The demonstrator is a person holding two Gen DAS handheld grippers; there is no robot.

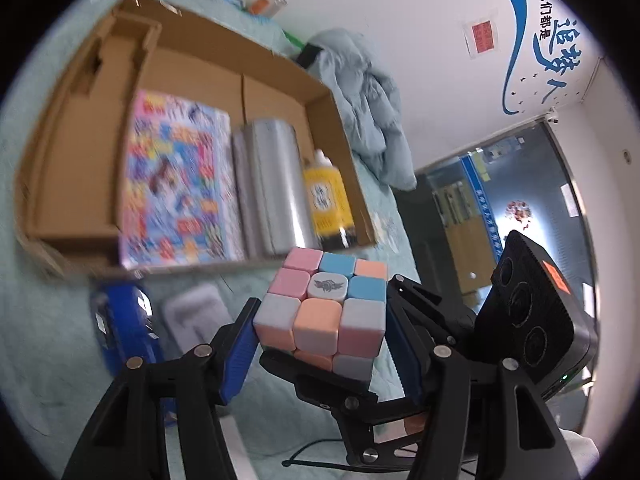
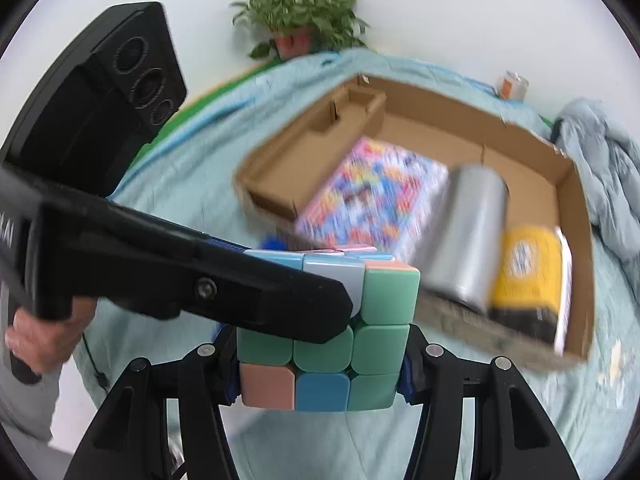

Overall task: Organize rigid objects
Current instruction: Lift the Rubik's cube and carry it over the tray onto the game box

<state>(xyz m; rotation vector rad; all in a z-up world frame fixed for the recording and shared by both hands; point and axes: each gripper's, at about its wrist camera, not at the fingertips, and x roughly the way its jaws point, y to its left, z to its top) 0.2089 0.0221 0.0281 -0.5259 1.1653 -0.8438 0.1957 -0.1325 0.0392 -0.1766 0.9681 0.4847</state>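
you have the cube [image 1: 320, 312] held off the bed between both claws, near the open side of the cardboard box [image 1: 72, 184], so the step in hand looks like carrying it in. the left claw [image 1: 320, 344] has its blue pads against two opposite sides of the cube, and the right claw [image 2: 320, 376] grips it across the other pair, so it is clamped from two directions at once. move both hands as one, or let one claw go before you travel; if they drift apart the cube will twist or its layers will turn. aim for bare floor in the box: the far left part, beyond the book [image 1: 176, 180], looks free.

going by size: the bed cover [image 2: 192, 152] is soft, pale green, wrinkled cloth, so anything set on it may tip. the box is a wide, shallow tray of stiff brown card with low walls and a folded insert at its far left. the book lies flat, glossy and busy with colour. just right of it lies a silver roll [image 1: 272, 184], smooth and round, likely to roll if nudged. beside that lies a yellow bottle [image 1: 328, 196], hard with a printed label. the cube is hard, matte plastic with rounded pastel tiles, easy to pinch on flat faces.
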